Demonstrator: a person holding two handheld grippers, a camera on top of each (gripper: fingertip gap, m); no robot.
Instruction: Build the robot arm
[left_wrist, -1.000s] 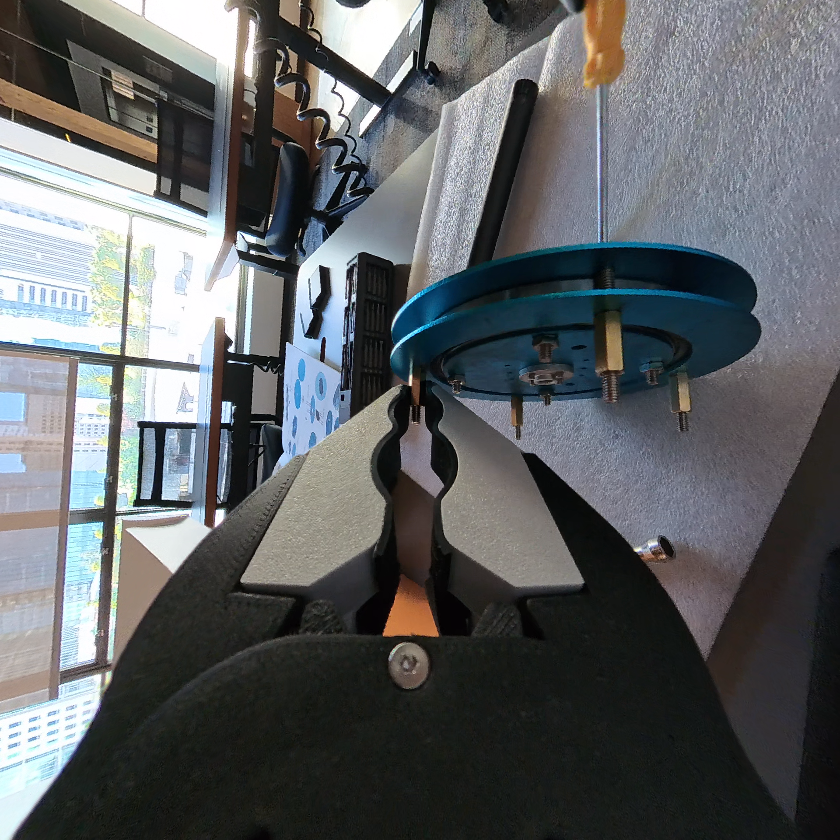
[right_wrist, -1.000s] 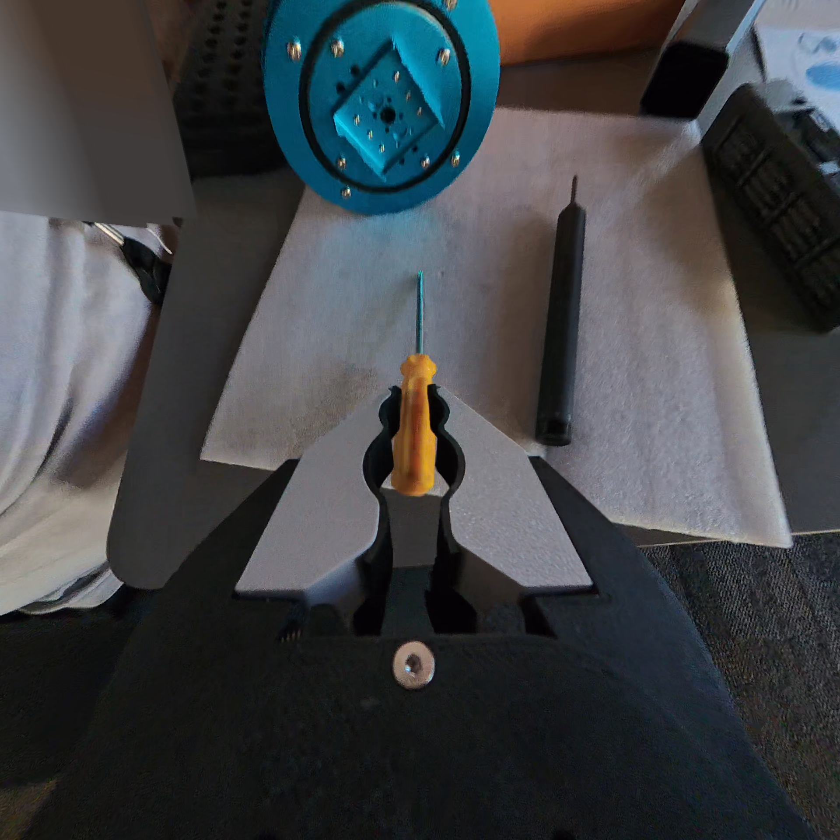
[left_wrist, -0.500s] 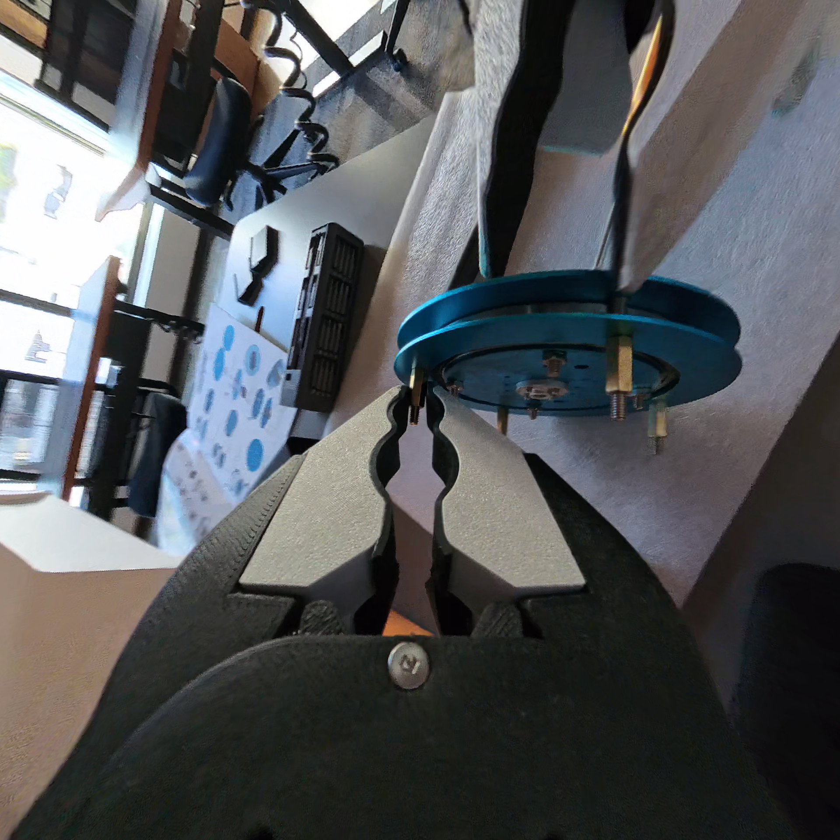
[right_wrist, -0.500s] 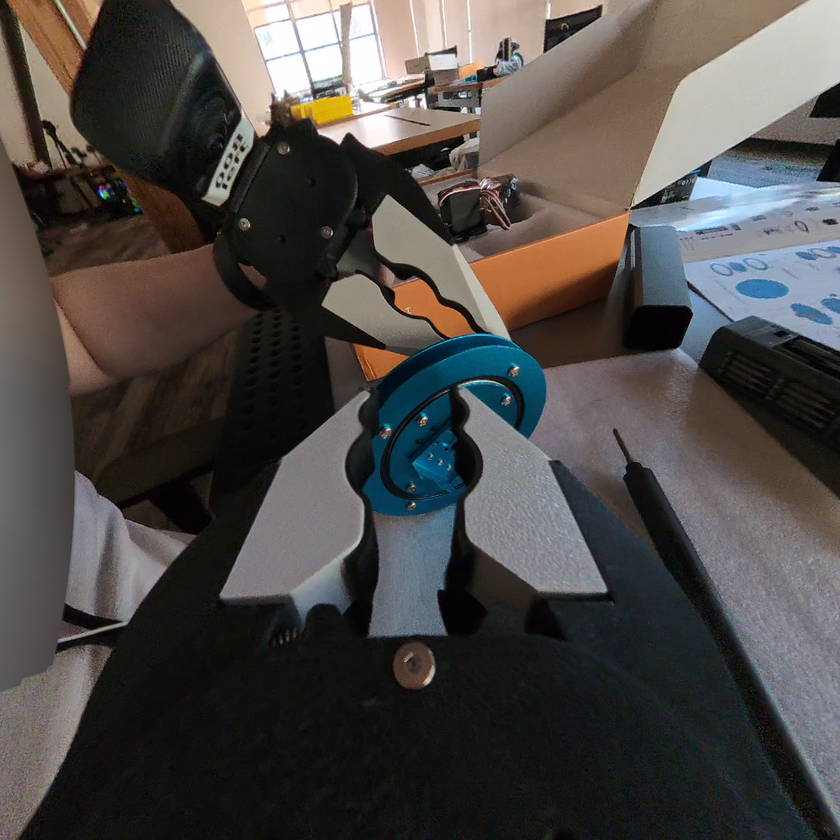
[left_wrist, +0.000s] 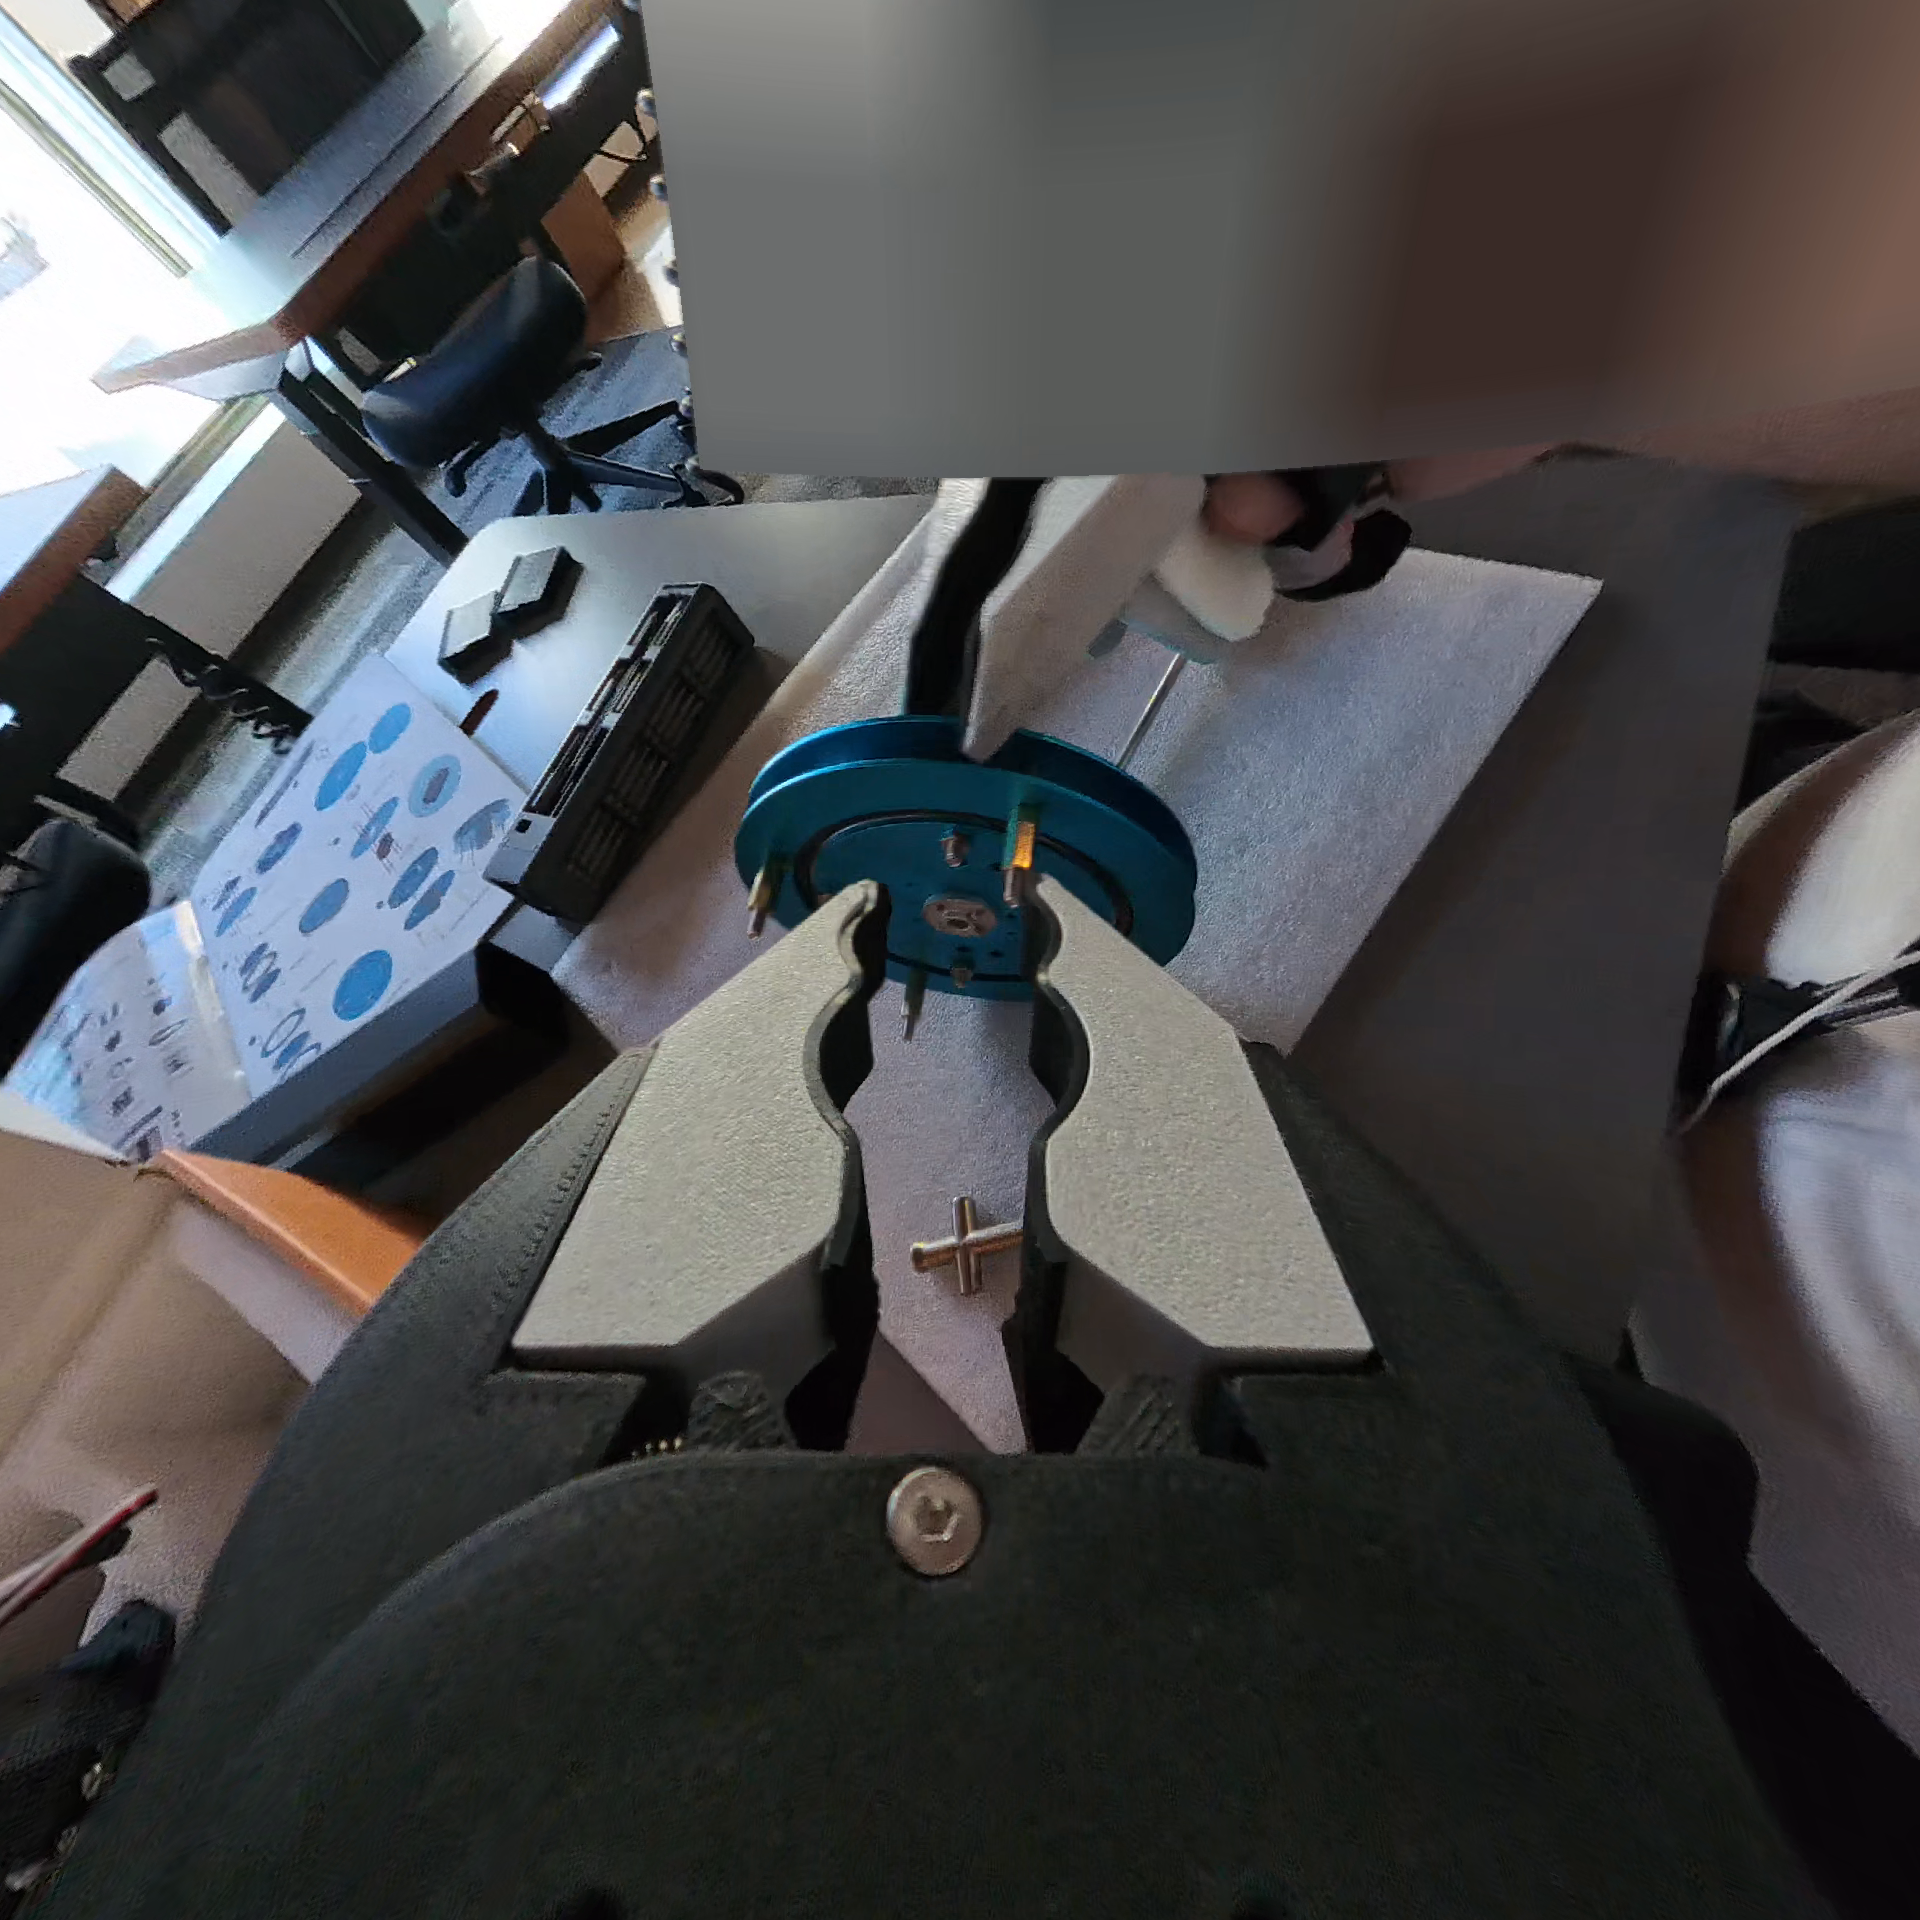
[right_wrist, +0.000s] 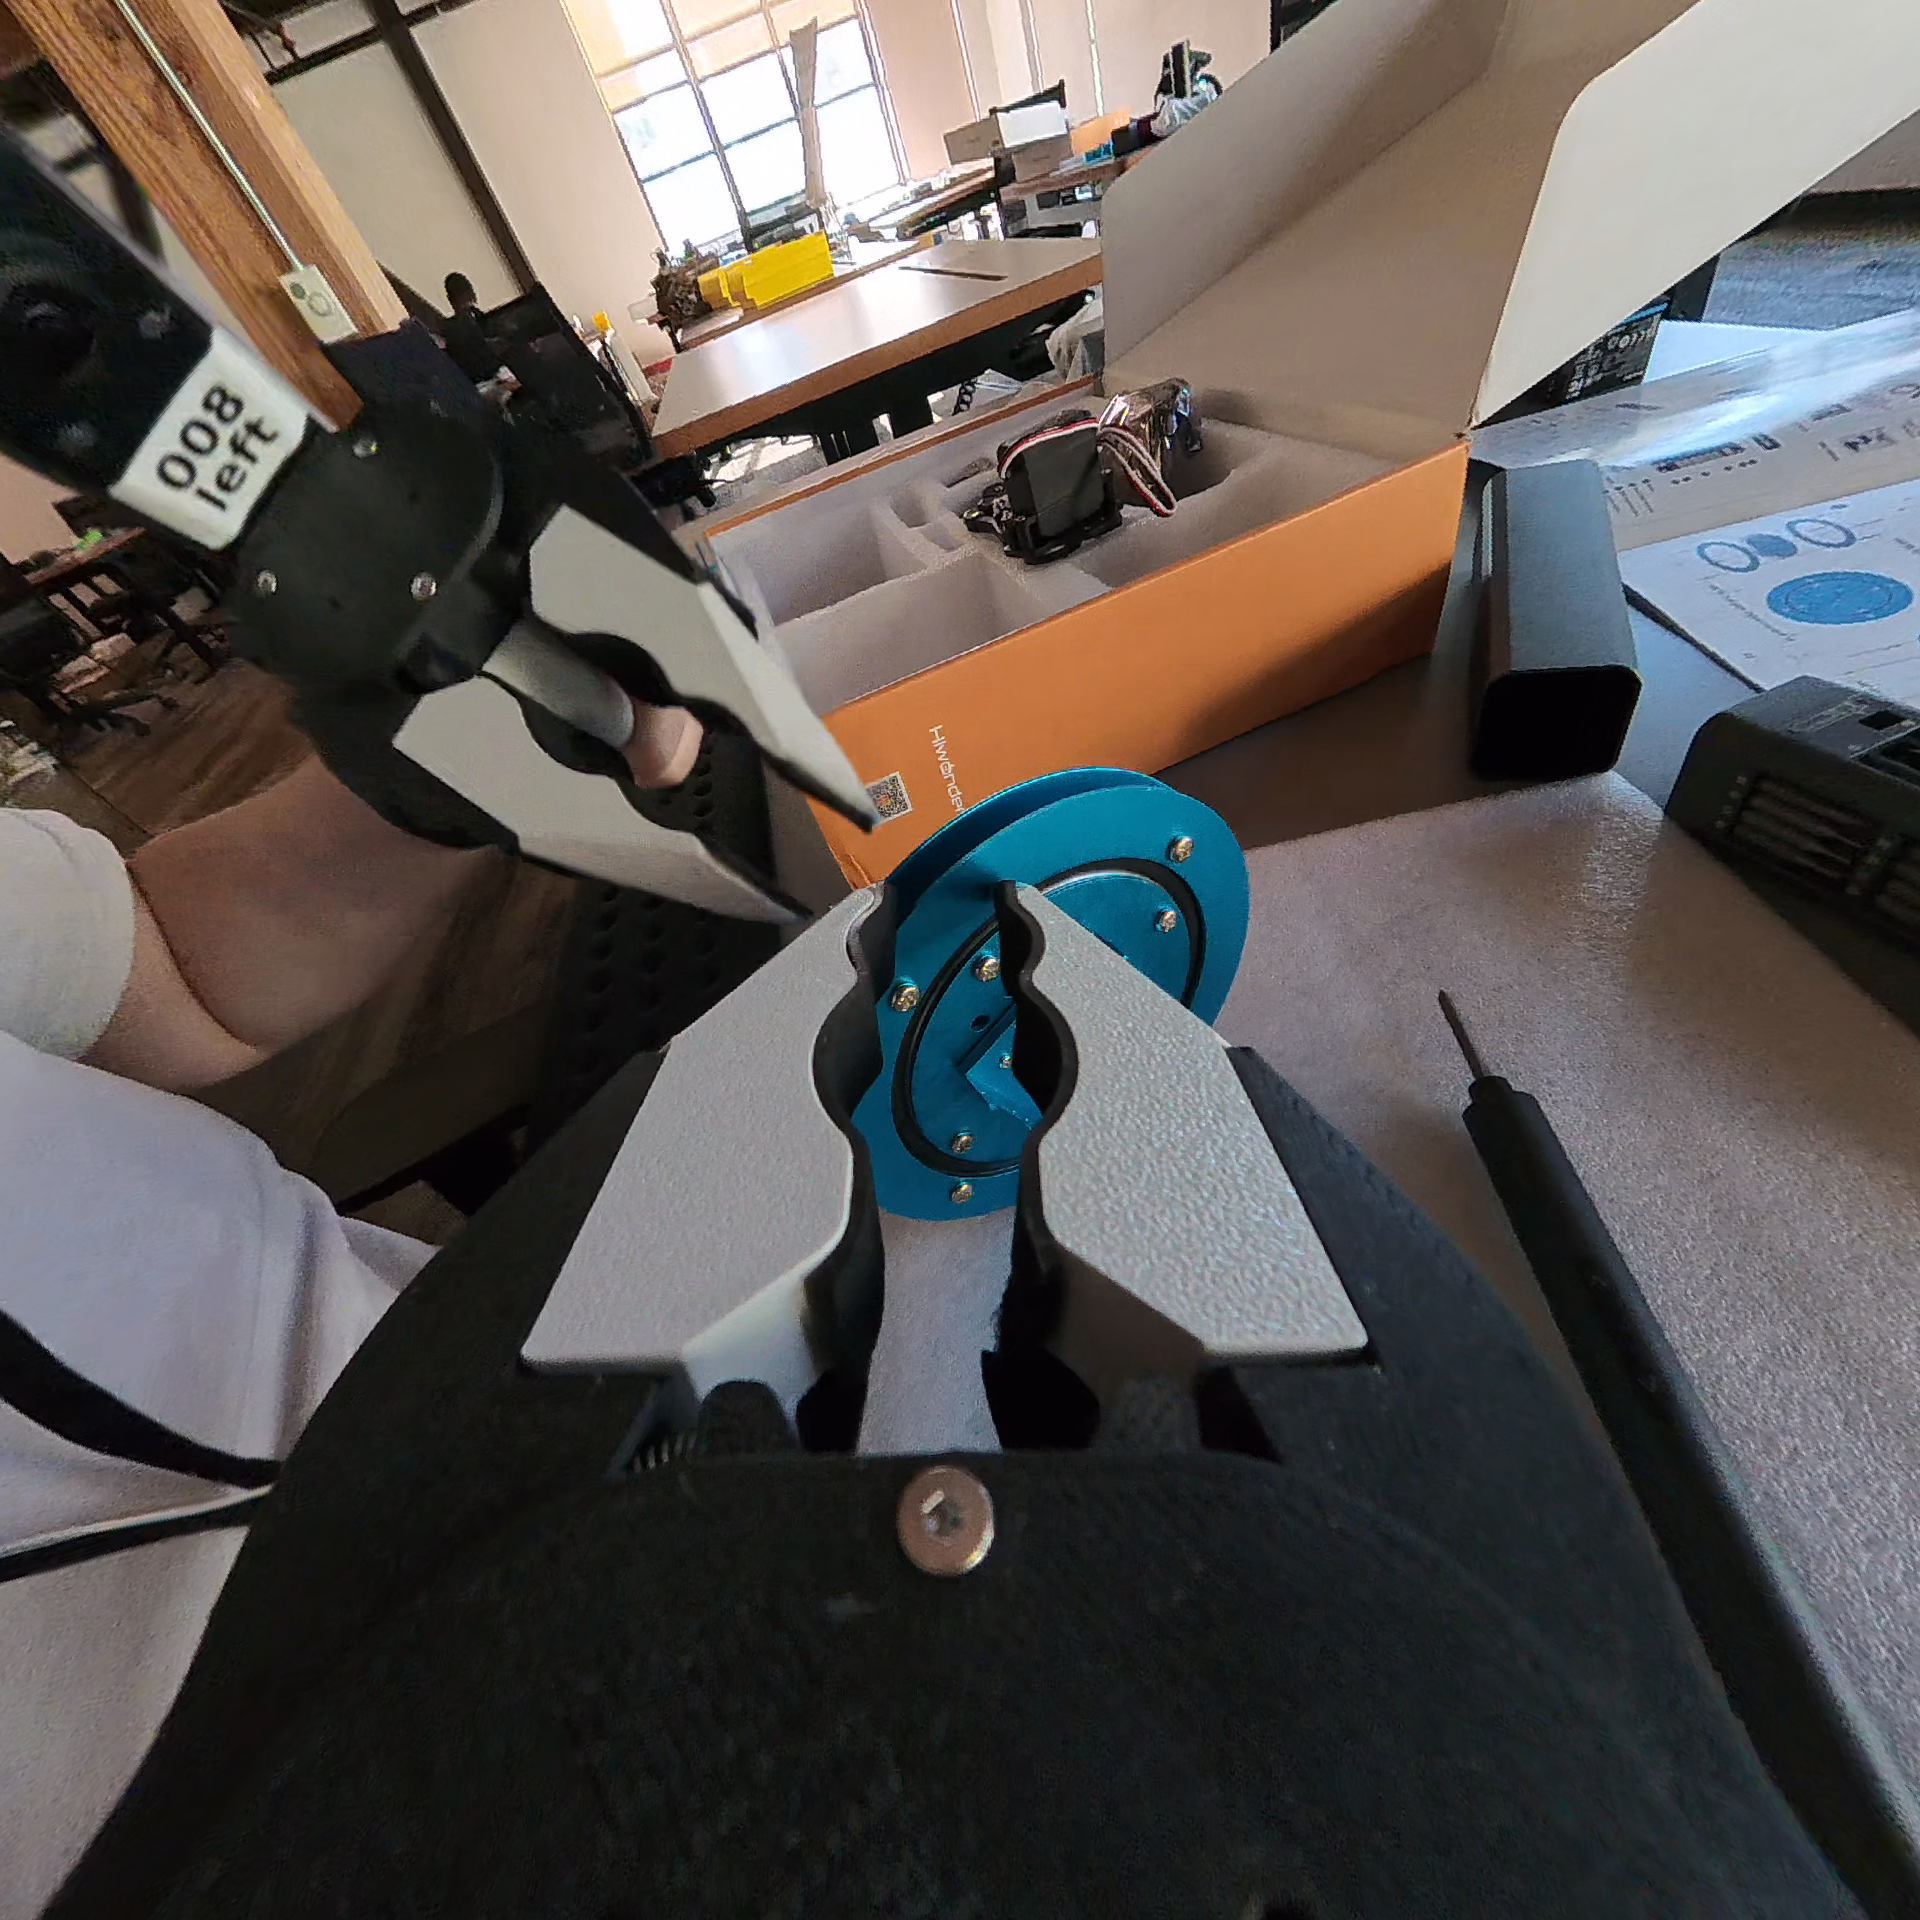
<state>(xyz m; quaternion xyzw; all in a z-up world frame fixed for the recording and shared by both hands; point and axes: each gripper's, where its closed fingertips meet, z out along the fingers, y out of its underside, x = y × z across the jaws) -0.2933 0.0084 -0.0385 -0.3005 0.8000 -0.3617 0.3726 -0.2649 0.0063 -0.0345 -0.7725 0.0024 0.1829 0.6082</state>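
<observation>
A blue two-flange disc (left_wrist: 1091, 790) with brass standoffs and screws stands tilted on edge over a white foam mat (left_wrist: 1351, 748). My left gripper (left_wrist: 951, 899) is open and empty, with its tips just in front of the disc's standoff side. In the right wrist view it (right_wrist: 831, 868) is spread beside the disc's left edge. My right gripper (right_wrist: 940, 909) straddles the disc's (right_wrist: 1164, 883) rim and is shut on it. One of its fingers (left_wrist: 1049, 603) meets the disc's far edge. A thin metal shaft (left_wrist: 1153, 707) shows beyond the disc.
A small cross-shaped metal wrench (left_wrist: 966, 1257) lies on the mat between my left fingers. A black precision driver (right_wrist: 1558, 1226) lies to the right. An orange foam-lined box (right_wrist: 1143, 665), a black sleeve (right_wrist: 1548, 623), a black bit case (right_wrist: 1808, 810) and a printed sheet (left_wrist: 343, 862) stand around. A person's arm (right_wrist: 260, 935) is at the left. The grippers are tip to tip, or close to it.
My right gripper has let go of the orange screwdriver and closed on the disc's rim. My left gripper has opened off the brass standoff and drawn back.
</observation>
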